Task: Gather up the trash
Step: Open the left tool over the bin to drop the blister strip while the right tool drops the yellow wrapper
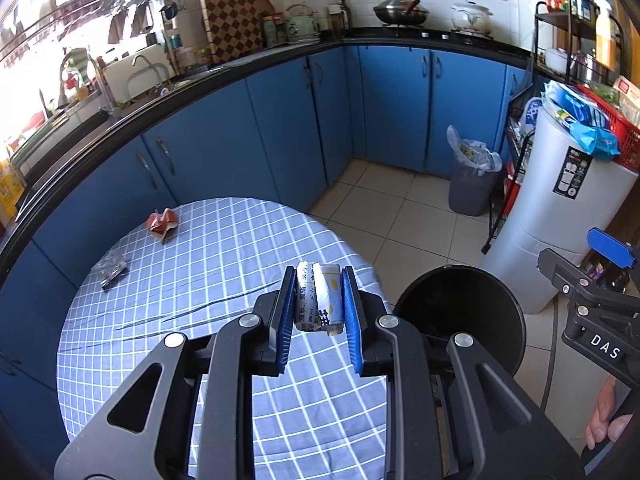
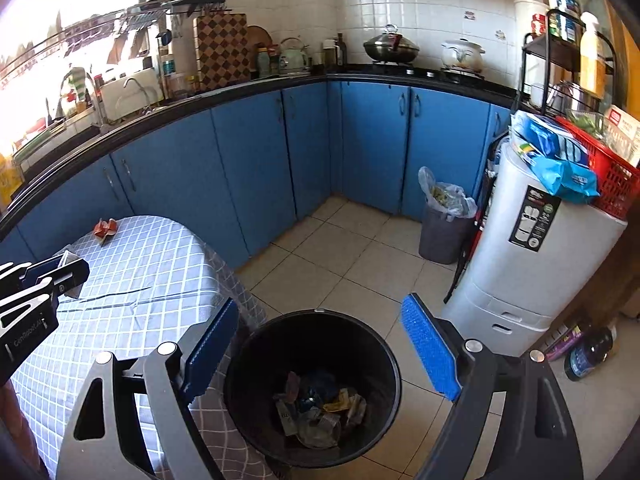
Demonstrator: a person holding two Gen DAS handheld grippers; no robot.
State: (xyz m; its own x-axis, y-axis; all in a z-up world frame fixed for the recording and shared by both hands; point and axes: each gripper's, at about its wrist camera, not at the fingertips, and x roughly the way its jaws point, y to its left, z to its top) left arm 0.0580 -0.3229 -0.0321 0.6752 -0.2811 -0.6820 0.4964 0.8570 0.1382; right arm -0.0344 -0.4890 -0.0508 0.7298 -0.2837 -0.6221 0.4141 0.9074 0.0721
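Blue cabinets (image 1: 280,120) under a black counter (image 1: 436,38) — wok (image 1: 401,11), checkered board (image 1: 232,20) on it.

Two grippers, one (image 1: 319,304) at 6 o'clock clamping one crumpled carton (image 1: 319,300), three trash pieces counting the red wrapper (image 1: 162,223) and clear wrapper (image 1: 111,267) at 9 o'clock, two bins: black (image 2: 312,380), grey (image 1: 472,188).

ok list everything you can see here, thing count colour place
crumpled printed carton: 1, white and grey, clamped in left gripper above table
crushed red wrapper: 1, red, far side of table
clear plastic scrap: 1, transparent grey, table's left edge
round checked tablecloth table: 1, blue and white
black round bin: 1, floor beside table, trash inside
grey lined bin: 1, by blue cabinets
white cylindrical appliance: 1, right side
left gripper: 1, black, blue pads
right gripper: 1, open above black bin
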